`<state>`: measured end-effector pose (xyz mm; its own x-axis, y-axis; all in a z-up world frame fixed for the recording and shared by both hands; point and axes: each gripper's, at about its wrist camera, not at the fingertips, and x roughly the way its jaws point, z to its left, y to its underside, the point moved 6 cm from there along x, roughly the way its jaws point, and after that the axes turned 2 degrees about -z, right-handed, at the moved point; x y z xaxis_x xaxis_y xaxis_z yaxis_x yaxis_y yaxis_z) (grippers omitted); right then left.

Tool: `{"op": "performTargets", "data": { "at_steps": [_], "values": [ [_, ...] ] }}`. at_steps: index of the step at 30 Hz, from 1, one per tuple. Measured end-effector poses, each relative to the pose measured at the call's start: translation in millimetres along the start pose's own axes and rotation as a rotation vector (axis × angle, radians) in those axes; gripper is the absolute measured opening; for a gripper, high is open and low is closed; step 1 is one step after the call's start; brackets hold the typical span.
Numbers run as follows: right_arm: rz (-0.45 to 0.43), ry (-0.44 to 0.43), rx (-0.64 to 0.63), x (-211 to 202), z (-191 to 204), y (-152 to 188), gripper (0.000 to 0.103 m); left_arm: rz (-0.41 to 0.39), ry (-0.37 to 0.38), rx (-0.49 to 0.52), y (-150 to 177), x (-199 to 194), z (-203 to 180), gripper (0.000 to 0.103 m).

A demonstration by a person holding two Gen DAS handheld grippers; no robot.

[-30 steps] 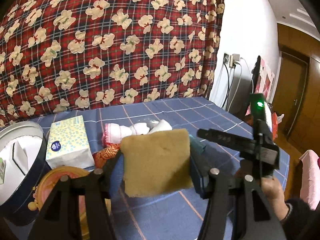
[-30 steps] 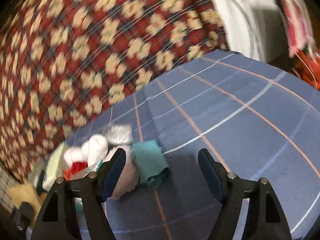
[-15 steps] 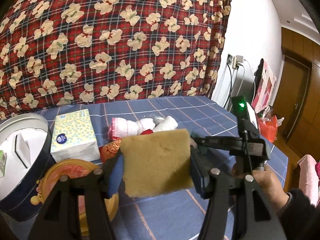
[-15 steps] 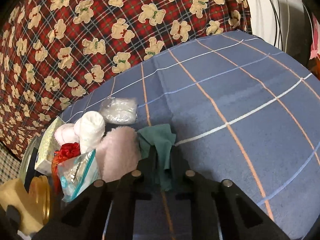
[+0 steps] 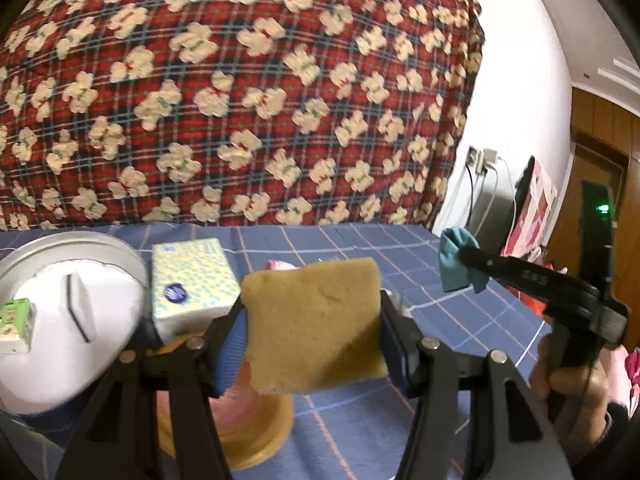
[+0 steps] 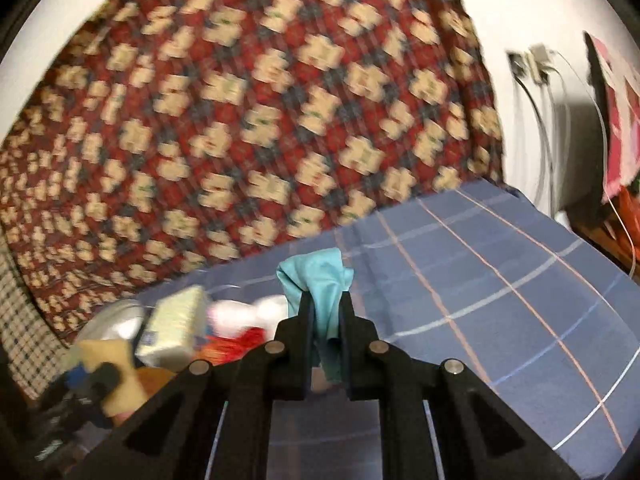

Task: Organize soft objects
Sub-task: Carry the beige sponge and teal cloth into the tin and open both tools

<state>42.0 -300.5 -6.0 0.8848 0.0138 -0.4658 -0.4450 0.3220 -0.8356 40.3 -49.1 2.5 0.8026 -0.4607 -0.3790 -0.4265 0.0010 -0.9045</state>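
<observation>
Sponge (image 5: 314,322) sat clamped in the left gripper (image 5: 312,344), nearest the round tin (image 5: 76,248), while the right gripper (image 6: 325,320) pinched a teal cloth (image 6: 316,276) aloft.

**A lived-in room at home**

Everything is pointing to a household room. Ahead of the left gripper (image 5: 312,332) a red plaid blanket (image 5: 240,92) printed with cream teddy bears is hanging as a backdrop, and a blue checked cloth (image 5: 440,312) is covering the surface below it. A pack of tissues (image 5: 192,284) and a round tin (image 5: 76,248) are sitting to the gripper's left. Off to its right, plugs and cables are hanging from a wall socket (image 5: 482,158) on a white wall, and a brown wooden door (image 5: 596,168) is showing beyond.
</observation>
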Motion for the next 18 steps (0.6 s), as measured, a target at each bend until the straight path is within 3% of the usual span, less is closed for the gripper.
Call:
{"op": "performTargets", "data": {
  "at_steps": [6, 18],
  "values": [
    [-0.023, -0.116, -0.062, -14, 76, -4, 0.012, -0.051, -0.074, -0.036, -13, -26, 50, 0.059],
    [0.038, -0.333, -0.173, 14, 236, 40, 0.012, -0.101, -0.308, -0.100, -17, -70, 184, 0.059]
  ]
}}
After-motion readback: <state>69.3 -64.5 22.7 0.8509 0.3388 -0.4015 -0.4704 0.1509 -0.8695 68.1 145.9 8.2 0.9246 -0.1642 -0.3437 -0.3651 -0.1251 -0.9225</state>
